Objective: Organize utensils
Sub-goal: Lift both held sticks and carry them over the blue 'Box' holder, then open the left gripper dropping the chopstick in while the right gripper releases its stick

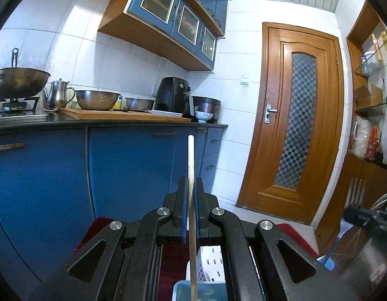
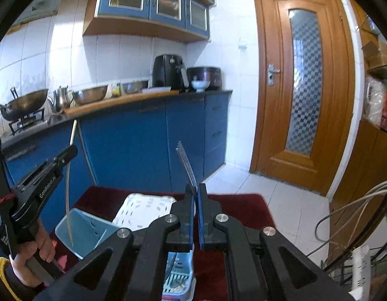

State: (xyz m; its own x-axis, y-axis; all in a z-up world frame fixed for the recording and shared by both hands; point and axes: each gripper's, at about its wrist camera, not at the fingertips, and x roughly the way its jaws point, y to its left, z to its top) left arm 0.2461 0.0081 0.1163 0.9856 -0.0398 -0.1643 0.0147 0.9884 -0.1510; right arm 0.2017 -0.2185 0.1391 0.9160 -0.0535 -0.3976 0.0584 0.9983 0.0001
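My left gripper (image 1: 191, 183) is shut on a pale wooden chopstick (image 1: 191, 160) held upright; its lower end hangs over a light blue holder (image 1: 183, 289). In the right wrist view the left gripper (image 2: 68, 154) holds the chopstick (image 2: 67, 200) with its tip inside the light blue holder (image 2: 85, 230). My right gripper (image 2: 196, 188) is shut on a metal fork (image 2: 185, 161), tines up, above a white slotted basket (image 2: 143, 209) and a small cutlery drainer (image 2: 178, 276). The fork tines (image 1: 356, 190) show at the right in the left wrist view.
The containers stand on a dark red cloth (image 2: 238, 208). Blue kitchen cabinets (image 2: 148, 138) with a worktop of pots and bowls lie ahead. A wooden door (image 2: 301, 82) is at the right. Loose cables (image 2: 354, 215) hang at the right edge.
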